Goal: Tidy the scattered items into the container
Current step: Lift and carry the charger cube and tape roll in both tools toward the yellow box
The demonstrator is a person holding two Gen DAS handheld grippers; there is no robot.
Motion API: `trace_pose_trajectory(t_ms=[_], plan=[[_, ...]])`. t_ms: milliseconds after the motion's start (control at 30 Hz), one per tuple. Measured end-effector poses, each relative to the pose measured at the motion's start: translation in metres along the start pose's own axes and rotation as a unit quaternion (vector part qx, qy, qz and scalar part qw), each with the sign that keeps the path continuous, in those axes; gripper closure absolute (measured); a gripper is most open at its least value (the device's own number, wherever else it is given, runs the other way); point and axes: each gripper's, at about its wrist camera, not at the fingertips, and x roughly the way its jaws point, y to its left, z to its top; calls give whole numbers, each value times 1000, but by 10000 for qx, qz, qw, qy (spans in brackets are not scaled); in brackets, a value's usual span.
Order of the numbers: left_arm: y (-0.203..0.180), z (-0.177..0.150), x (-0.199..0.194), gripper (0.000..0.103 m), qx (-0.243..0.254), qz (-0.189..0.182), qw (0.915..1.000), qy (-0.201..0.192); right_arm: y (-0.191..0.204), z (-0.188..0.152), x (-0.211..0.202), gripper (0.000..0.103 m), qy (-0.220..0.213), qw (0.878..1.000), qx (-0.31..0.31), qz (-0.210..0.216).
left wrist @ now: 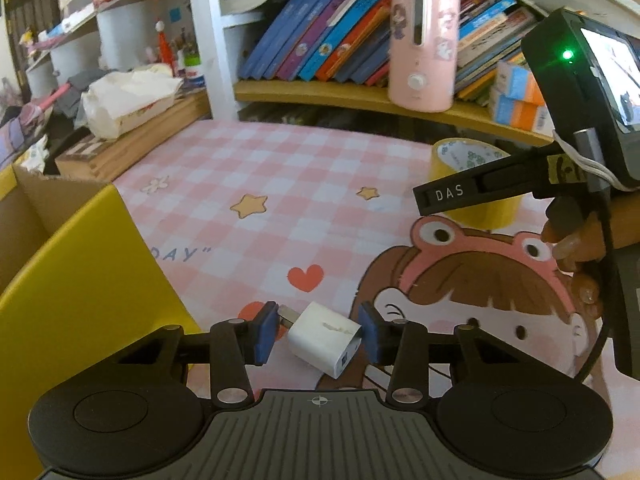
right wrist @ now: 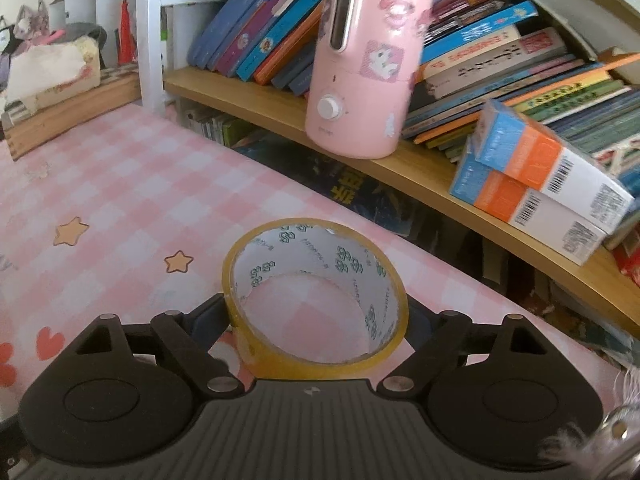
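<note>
A white USB charger [left wrist: 324, 336] lies aslant on the pink checked mat [left wrist: 280, 168]. My left gripper [left wrist: 318, 320] is shut on it: one blue pad meets its prongs, the other its socket end. Just left of it stands the yellow cardboard box [left wrist: 80, 280], open at the top. A roll of yellow tape [right wrist: 280, 364] stands on its edge on the mat [right wrist: 120, 184]. My right gripper [right wrist: 318, 308] is shut on it, with a finger against each side of the roll. From the left wrist view, the tape [left wrist: 456, 156] sits behind a black finger [left wrist: 448, 194] of that gripper.
A wooden shelf [right wrist: 420, 168] of leaning books runs along the back, with a pink humidifier [right wrist: 360, 72] and blue-orange boxes [right wrist: 532, 176] on it. A hand [left wrist: 576, 256] holds the right gripper's handle. A tissue box [left wrist: 132, 108] rests on a wooden crate at back left.
</note>
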Motion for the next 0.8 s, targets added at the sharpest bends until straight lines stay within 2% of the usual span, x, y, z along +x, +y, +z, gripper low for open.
trace_pose_trajectory(t_ms=[200,433,800], plan=[[-1,-3,-31,62,237,-388,9989,-88,0,-16,-45,16,8,9999,152,-67],[3,-12,-77,62,534,-940,9940,-185,4,-43,-109,16,-44,9985,473,-263],[27,-34,-134,62,856,-1492,9851,-34,31,-92,-199,16,-147,9972,589,-437]])
